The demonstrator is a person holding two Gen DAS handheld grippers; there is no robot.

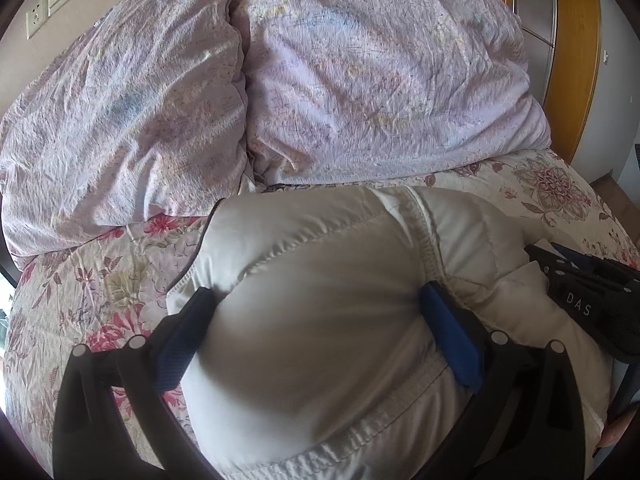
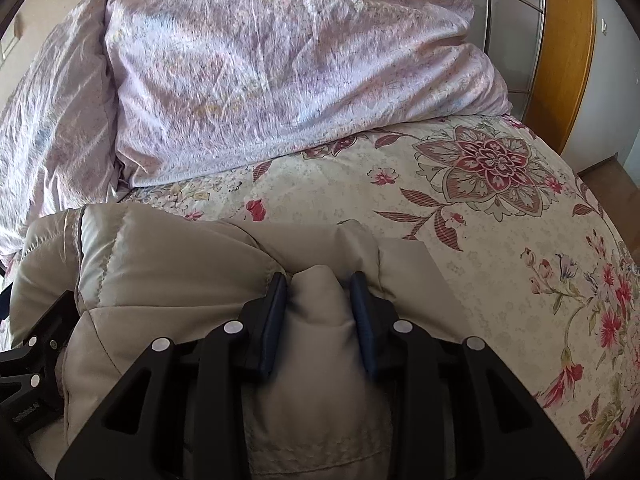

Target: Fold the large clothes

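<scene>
A puffy beige down jacket [image 1: 320,240] lies bunched on the floral bed. In the left wrist view my left gripper [image 1: 316,296] spans a thick bulge of it, and both blue pads [image 1: 448,340] dent the padding, with creases running from them. In the right wrist view my right gripper [image 2: 320,280] is shut on a narrower pinched fold of the same jacket [image 2: 160,248]. The right gripper [image 1: 580,292] also shows at the jacket's right edge in the left view, and the left gripper [image 2: 36,356] at the far left of the right view. The rest of the jacket is hidden below the grippers.
A crumpled lilac duvet [image 1: 360,80] is piled across the back of the bed, just beyond the jacket. Floral bedsheet [image 2: 480,240] lies bare to the right. A wooden frame [image 1: 576,60] stands at the far right, and wall sockets [image 1: 36,20] are at upper left.
</scene>
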